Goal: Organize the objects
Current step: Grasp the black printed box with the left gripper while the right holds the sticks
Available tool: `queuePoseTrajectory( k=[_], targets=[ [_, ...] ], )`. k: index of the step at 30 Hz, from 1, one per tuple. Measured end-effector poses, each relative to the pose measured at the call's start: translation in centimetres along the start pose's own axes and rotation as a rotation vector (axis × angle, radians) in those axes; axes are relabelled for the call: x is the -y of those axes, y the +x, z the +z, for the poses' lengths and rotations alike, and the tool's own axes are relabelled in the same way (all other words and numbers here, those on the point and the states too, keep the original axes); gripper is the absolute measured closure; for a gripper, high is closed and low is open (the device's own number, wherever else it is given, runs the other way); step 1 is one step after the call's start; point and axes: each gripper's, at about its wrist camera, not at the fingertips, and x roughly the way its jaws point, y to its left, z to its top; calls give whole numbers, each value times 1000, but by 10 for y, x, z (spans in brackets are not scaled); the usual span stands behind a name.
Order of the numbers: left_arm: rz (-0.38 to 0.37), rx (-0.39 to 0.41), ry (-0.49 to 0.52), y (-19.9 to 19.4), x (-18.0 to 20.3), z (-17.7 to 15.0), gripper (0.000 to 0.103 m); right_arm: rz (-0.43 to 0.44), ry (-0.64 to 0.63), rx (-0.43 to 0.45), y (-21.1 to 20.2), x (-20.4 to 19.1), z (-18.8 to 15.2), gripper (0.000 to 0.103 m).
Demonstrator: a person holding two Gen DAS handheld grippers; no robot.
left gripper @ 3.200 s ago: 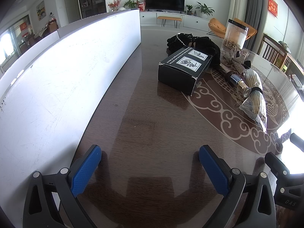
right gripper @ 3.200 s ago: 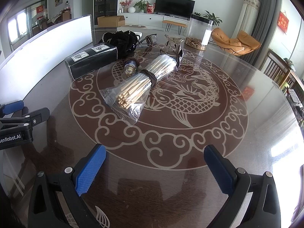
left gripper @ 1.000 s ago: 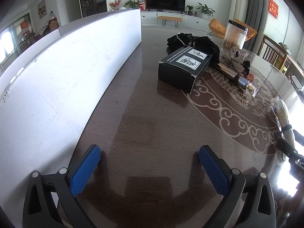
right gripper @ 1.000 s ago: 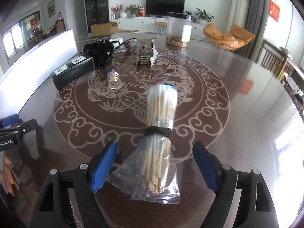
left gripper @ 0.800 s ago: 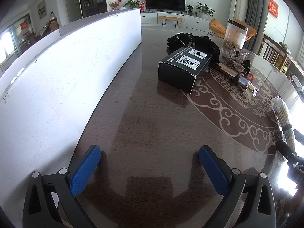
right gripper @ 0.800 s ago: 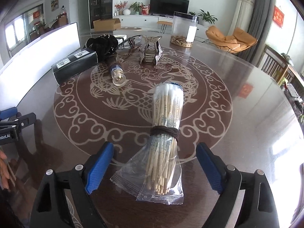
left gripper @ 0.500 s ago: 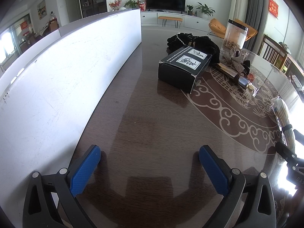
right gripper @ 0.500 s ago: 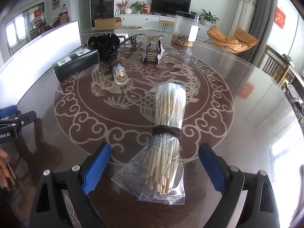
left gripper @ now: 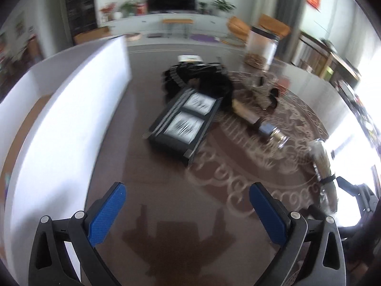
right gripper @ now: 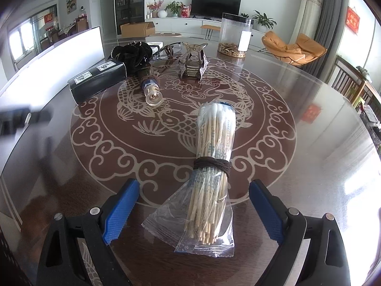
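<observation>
Right wrist view: the right gripper (right gripper: 194, 212) stands wide open, its jaws having just been opening, and grips nothing. The bagged bundle of cotton swabs (right gripper: 212, 166) lies flat on the round table (right gripper: 309, 166) between the two blue pads (right gripper: 121, 211), touching neither. Its long axis runs from 6 o'clock toward 12 o'clock, along the gripper's own pointing line; the cut stick ends and loose bag mouth face the gripper, the white tips point away. A dark band (right gripper: 212, 164) ties it at mid-length, just beyond the pads.

The right hand is judged far the nearer to the bundle. A fresh grasp would close across the short axis.

Left wrist view, blurred: the left gripper (left gripper: 188, 212) is also spread wide and empty, over bare table. From here the bundle (left gripper: 325, 166) lies at about 3 o'clock, well apart. The black box (left gripper: 183, 124) lies at 12 o'clock, near a white panel (left gripper: 59, 124) at 10 o'clock.

Only the right view shows the pad clearance on both sides of the bundle. Only the left view shows the panel's full run along the table.
</observation>
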Motion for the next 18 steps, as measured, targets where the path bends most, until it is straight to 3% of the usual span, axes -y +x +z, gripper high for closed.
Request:
queuePoseTrajectory(
  k=[4,8,12,18],
  targets=[
    [17,-12,64,25,5,44,0,7,1,-1,0,0,0,9],
    [9,-73,40,57,-5,67,0,18,12,7,-2,2,0,9],
    [52,-164,14,90,-16,67,0,29,29,16,-4,5,1,9],
    [70,-150,-1,89,-15,64,0,50,29,14,-3,5,1,9]
  ],
)
